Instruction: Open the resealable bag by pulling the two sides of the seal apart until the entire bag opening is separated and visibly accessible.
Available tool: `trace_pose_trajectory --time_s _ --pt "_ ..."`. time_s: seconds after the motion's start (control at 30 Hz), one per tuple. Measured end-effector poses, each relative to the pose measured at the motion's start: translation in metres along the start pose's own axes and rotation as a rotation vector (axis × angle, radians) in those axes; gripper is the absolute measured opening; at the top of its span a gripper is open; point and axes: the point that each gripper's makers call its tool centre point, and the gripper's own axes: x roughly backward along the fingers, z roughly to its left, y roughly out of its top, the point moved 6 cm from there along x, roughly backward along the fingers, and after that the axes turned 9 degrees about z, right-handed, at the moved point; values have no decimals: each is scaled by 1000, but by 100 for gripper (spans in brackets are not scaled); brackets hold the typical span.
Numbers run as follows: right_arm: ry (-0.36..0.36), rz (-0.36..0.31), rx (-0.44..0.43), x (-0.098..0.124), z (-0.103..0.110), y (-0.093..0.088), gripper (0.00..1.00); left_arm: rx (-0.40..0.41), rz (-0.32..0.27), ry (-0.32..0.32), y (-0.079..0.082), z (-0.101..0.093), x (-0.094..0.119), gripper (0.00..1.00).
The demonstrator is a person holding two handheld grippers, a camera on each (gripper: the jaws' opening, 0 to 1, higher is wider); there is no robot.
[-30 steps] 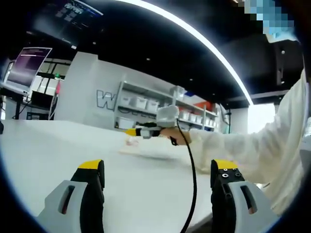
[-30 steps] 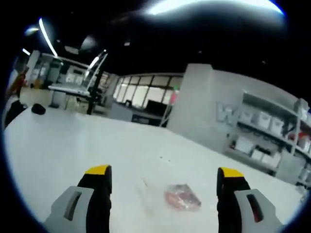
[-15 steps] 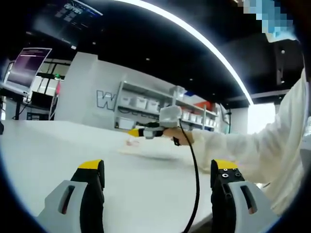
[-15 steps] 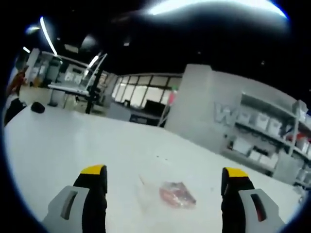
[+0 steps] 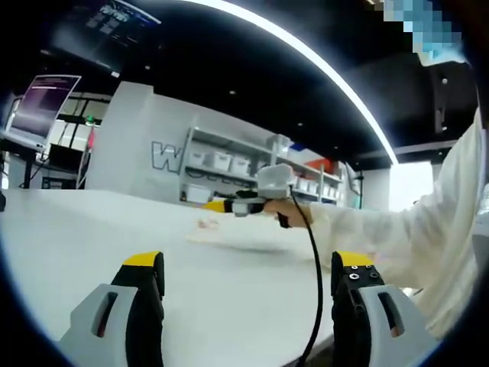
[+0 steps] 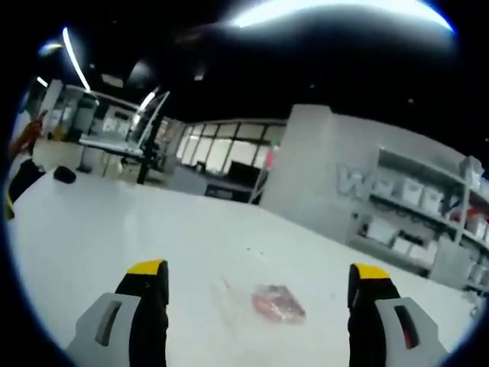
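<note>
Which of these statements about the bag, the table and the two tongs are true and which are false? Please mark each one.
1. The resealable bag lies flat on the white table. True.
2. The right tongs are shut on the bag's seal. False: they are open, and the bag lies between and ahead of the jaws, untouched.
3. The left tongs are open and hold nothing. True.
4. The bag is empty. False: something reddish-pink shows inside it.
5. In the left gripper view, the right tongs are held above the table by a hand in a white sleeve. True.
</note>
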Motion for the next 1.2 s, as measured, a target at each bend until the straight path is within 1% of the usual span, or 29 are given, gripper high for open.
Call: trace_pose_trajectory --time_s 0.1,0.2,0.4,0.57,0.97,1.2 --pt "4 1 -10 5 -1 -1 99 1 3 -1 -1 0 0 90" --pt "4 0 0 10 -1 -2 99 1 2 -4 -1 -1 -1 89" --pt "26 3 6 20 3 -5 99 6 4 -4 -2 -2 0 89" --pt "47 -2 -9 27 6 -5 99 4 6 -11 -3 -4 -1 89" --pt "41 -3 7 40 4 -7 99 -2 10 -16 -4 -7 -1 89" --pt "37 -13 3 50 1 -7 98 -4 3 -16 -1 -6 -2 89"
